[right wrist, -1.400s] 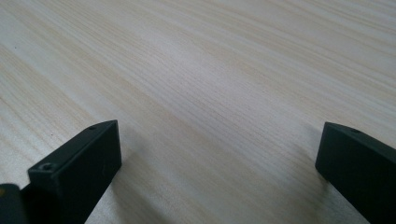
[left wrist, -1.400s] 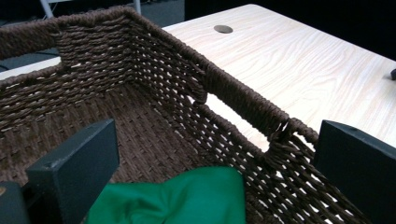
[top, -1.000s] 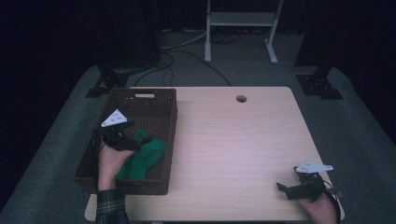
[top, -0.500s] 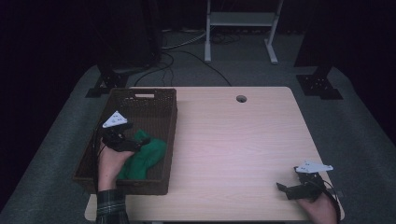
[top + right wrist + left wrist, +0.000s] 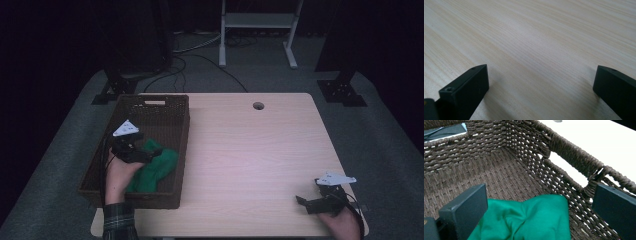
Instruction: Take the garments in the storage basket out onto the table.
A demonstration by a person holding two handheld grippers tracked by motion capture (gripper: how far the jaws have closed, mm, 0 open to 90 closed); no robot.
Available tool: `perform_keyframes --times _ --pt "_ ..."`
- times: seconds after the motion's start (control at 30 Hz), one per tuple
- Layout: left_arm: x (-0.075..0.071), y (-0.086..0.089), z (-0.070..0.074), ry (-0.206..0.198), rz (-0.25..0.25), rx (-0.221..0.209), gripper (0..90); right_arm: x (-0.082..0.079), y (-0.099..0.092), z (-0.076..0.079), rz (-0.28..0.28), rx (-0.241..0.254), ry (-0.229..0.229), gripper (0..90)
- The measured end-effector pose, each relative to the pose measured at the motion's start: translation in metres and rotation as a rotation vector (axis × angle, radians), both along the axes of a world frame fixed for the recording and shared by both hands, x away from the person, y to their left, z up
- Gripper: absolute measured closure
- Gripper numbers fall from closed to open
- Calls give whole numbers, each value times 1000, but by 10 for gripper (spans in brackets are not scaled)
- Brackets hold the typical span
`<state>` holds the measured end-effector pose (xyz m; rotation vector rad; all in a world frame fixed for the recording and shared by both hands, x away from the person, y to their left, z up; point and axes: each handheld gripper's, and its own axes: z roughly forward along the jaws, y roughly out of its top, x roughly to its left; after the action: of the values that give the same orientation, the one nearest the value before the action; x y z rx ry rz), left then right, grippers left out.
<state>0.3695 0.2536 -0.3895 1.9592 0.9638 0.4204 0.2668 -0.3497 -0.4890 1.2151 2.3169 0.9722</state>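
Left hand-held gripper wide open above green cloth in basket, unmoved, right hand-held gripper open, empty

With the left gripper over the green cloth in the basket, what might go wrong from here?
1. The left gripper is open above the cloth; closing shallow may pinch just a fold, which could slip free.
2. The cloth lies against the basket wall, so a jaw might catch the weave.
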Motion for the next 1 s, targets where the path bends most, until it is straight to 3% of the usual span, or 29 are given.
perform_keyframes --times 0.53,1.0 --pt "2 -2 -3 21 -2 15 0 0 1 0 -3 2 2 0" --pt "4 -4 -8 77 36 84 0 0 1 0 -1 1 1 0"
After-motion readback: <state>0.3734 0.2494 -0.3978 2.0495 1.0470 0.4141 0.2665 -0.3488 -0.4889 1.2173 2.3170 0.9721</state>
